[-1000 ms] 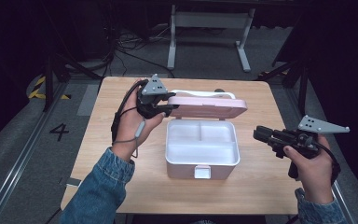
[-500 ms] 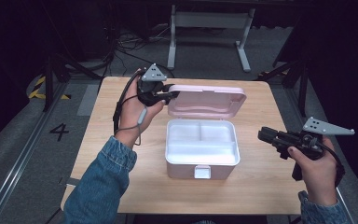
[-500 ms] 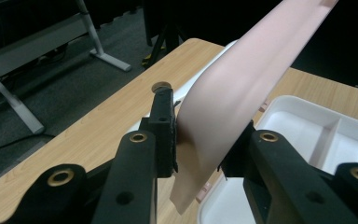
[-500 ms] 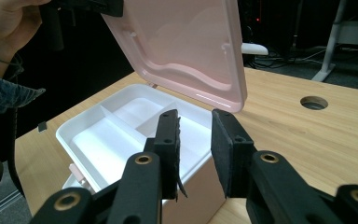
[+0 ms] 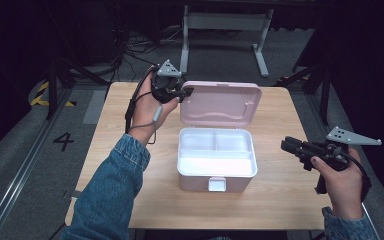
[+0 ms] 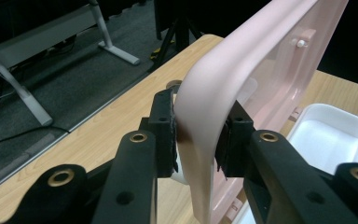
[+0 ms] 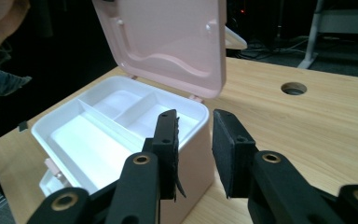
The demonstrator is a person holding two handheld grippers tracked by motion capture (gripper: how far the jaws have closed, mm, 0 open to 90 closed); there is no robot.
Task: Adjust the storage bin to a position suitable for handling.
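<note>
A pink lunch box (image 5: 217, 181) with a white divided inside stands mid-table, its lid (image 5: 220, 102) raised nearly upright at the back. My left gripper (image 5: 185, 92) is shut on the lid's left edge; in the left gripper view the pads clamp the curved pink rim of the lid (image 6: 270, 70) from both sides. My right gripper (image 5: 286, 145) hovers to the right of the box, apart from it. In the right gripper view my right gripper (image 7: 195, 140) is open with nothing between its jaws, pointing at the box (image 7: 98, 135) and its lid (image 7: 168, 37).
The wooden table (image 5: 280, 200) has a round cable hole (image 7: 293, 87) near its far right. A white latch (image 5: 217, 184) sits on the box front. A metal stand (image 5: 225, 20) and cables lie on the floor beyond the table.
The left gripper has moved away from the person with the lid, swinging it further open so more of its inner face shows. The right gripper drifted slightly right.
</note>
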